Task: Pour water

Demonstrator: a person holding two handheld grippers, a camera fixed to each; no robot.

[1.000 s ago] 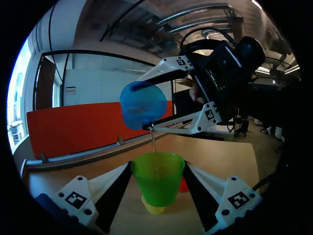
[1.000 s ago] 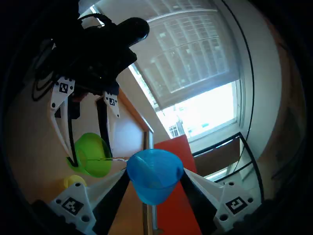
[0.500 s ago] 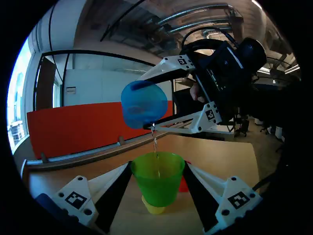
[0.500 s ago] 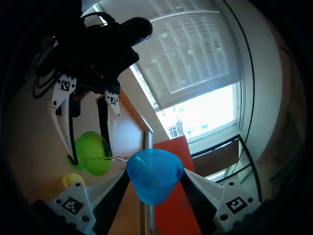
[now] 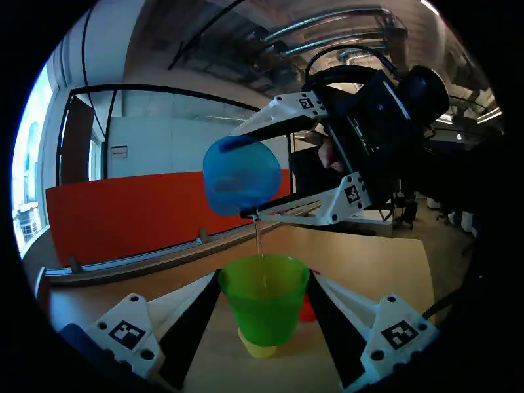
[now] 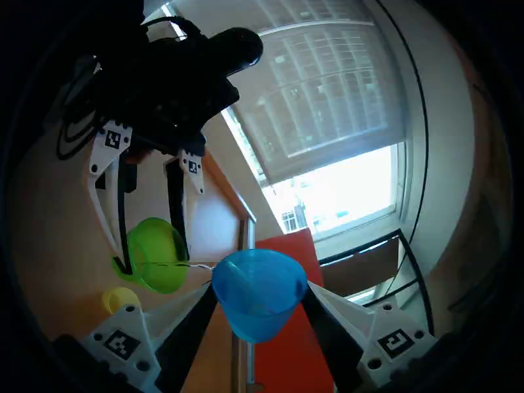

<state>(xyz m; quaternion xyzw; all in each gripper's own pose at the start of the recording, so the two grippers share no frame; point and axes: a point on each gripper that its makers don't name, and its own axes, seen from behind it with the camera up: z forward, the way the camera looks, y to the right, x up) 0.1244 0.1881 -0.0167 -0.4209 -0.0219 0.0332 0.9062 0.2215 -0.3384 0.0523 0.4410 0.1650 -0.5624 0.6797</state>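
Blue cup (image 5: 241, 175) tipped, pinched in right tongs (image 6: 259, 291) — thin water stream (image 5: 259, 239) dropping into green cup (image 5: 264, 298) clamped upright in left tongs (image 5: 262, 288), above bench (image 5: 367, 255), away from its edges. Light thin plastic, likely slippery wet — mid-wall grip, gentle squeeze.

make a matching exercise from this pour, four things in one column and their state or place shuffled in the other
1. blue cup
2. green cup
3. yellow cup
4. water stream

a. upright, in the left gripper
b. falling between two cups
c. on the table, ungripped
d. tipped, in the right gripper

Pairs: 1-d; 2-a; 3-c; 4-b
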